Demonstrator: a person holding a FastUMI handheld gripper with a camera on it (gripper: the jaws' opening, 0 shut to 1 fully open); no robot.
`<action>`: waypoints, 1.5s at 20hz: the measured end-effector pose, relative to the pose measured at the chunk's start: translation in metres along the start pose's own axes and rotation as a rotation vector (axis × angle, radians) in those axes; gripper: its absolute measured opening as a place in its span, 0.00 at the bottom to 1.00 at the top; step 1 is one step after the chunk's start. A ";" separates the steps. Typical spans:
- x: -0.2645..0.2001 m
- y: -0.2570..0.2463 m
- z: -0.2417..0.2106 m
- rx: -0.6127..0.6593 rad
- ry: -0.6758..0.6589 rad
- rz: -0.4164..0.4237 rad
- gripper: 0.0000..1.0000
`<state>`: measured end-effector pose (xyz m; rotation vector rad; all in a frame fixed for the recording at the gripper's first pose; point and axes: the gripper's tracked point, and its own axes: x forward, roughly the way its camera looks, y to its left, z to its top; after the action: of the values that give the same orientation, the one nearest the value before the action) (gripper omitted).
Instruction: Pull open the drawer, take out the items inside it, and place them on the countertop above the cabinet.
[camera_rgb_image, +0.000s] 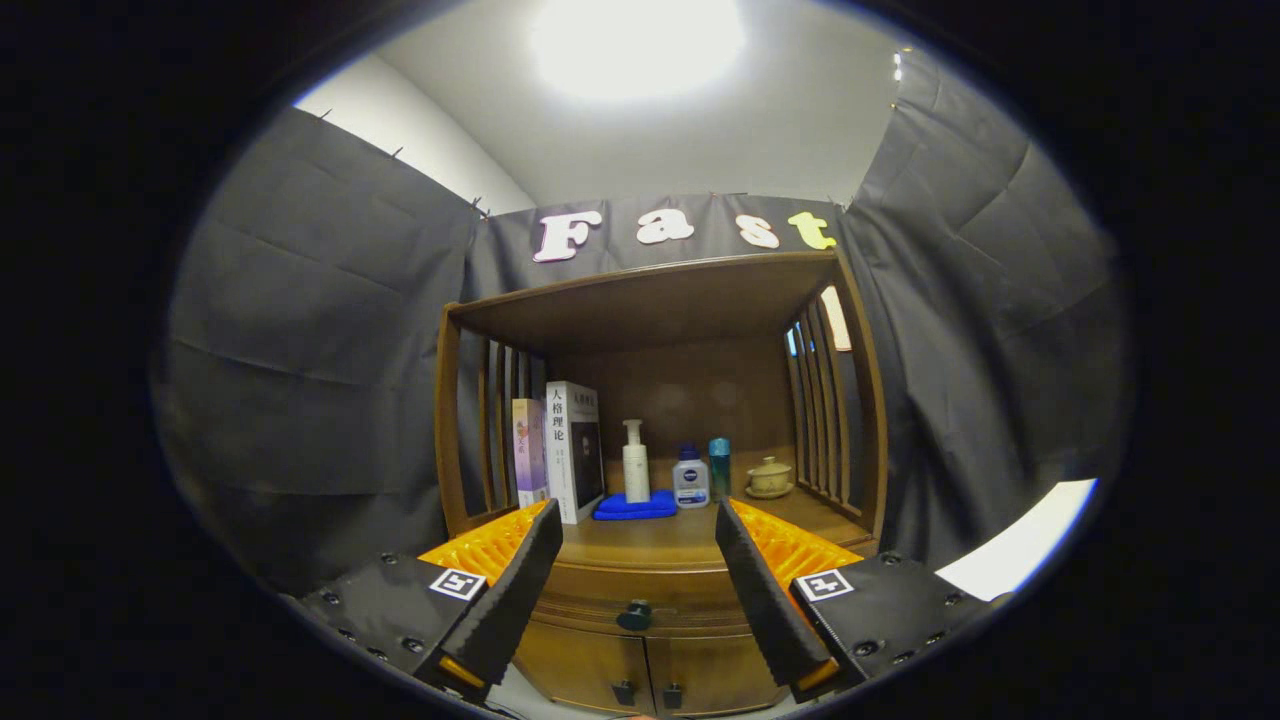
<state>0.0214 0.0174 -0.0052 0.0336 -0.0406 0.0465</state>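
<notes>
Facing the wooden cabinet (660, 400) head-on, the gripper (640, 565) hung in open air with its fingers spread wide and nothing between them. The drawer (640, 600) sat shut just under the countertop (670, 545), its front running crosswise between the two fingers; its long axis lay side to side, and its face pointed straight back at the camera. A dark round knob (634, 615) marked the middle of that front, framed by the gap of the fingers and well apart from both. Below the drawer, two cabinet doors (650, 675) met at a centre seam, each with a small handle.

On the countertop, toward its rear, stood two upright books (560, 452) at the left, a white pump bottle (636, 462) on a folded blue cloth (634, 506), a small blue-capped bottle (691, 478), a teal bottle (719, 462) and a lidded cup on a saucer (769, 477). The front strip of the countertop lay bare, bounded by its front edge above the drawer. Slatted side walls (820, 400) and a top board (650, 295) closed in the shelf space. Dark cloth (320, 380) hung on both sides of the cabinet and behind it.
</notes>
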 end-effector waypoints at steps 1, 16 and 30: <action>0.007 -0.001 -0.005 0.006 0.006 -0.003 0.97; 0.095 -0.015 -0.100 -0.005 0.164 -0.054 0.97; 0.104 -0.007 -0.226 0.023 0.481 -0.059 0.86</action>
<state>0.1344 0.0233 -0.2267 0.0459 0.4419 -0.0046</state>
